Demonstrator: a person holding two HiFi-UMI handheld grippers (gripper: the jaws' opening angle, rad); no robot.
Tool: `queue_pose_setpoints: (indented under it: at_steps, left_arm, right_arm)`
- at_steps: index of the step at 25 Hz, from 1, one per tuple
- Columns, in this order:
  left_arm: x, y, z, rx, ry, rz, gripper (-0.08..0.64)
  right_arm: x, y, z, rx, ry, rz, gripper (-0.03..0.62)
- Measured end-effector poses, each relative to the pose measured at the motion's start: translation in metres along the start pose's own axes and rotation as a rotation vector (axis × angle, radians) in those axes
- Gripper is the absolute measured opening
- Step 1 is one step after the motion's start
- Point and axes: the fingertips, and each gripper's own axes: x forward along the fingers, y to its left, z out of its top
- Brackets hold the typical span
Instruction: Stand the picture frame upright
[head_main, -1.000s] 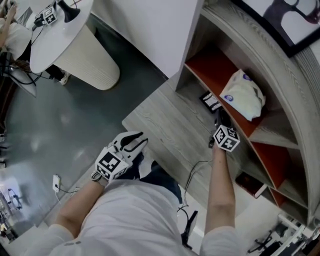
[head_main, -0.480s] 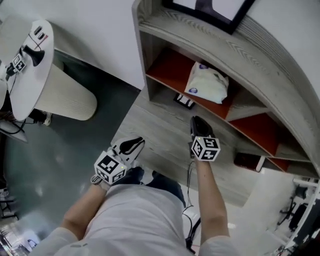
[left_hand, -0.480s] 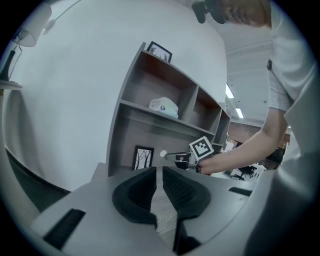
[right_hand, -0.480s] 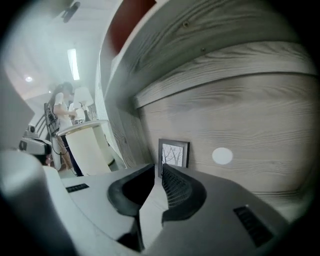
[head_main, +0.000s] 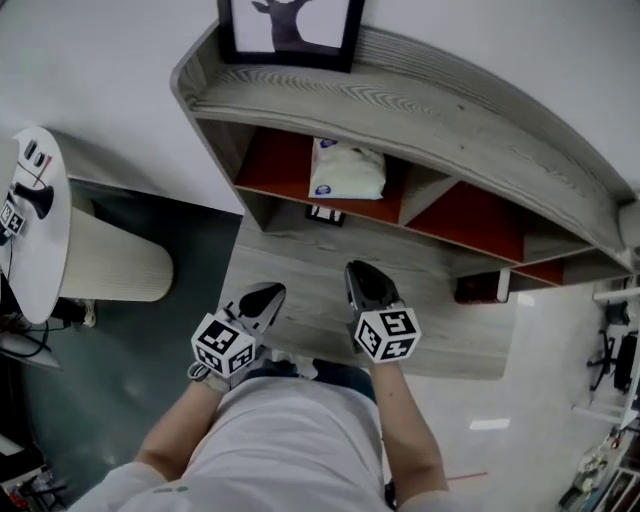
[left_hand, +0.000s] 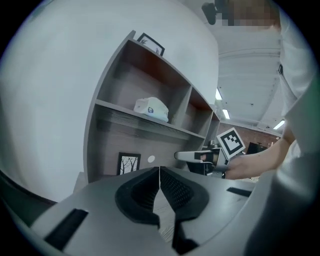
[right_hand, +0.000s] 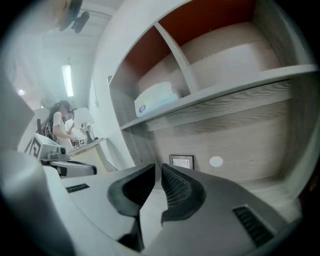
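Two claws (head_main: 266, 294) (head_main: 362, 274), two picture frames (head_main: 290, 30) (head_main: 325, 213)

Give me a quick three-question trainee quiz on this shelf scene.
1. True or false: the small picture frame low in the shelf unit lies flat.
2. Where is the white soft pack? A on top of the shelf unit; B in a red compartment; C on the round table.
3. Fill in: the left gripper's jaws are ___, with nothing between them.
Key: 1 false; 2 B; 3 shut.
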Motion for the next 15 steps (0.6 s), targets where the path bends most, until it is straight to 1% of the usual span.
queue_pose_setpoints:
  at_steps: [4,9,11,15]
  left_arm:
    - [0.006,-0.01,0.027,0.043,0.001,-0.038,0.018]
    - [0.005,-0.021,0.056,0.067,-0.022,-0.083,0.017]
    - [0.005,-0.028,0.065,0.068,-0.032,-0.102,0.017]
    - [0.003,-0.046,0.076,0.066,-0.05,-0.148,0.017]
  right_arm:
    - [-0.028,0.01,0.02,0.004,-0.036,-0.025,0.049]
    - [-0.057,0.026,0.045,-0.052,-0.067,-0.043,0.049]
    - [-0.066,0.033,0.053,-0.081,-0.081,-0.037,0.049]
    - [-0.082,0.046,0.069,-0.104,-0.124,-0.015,0.049]
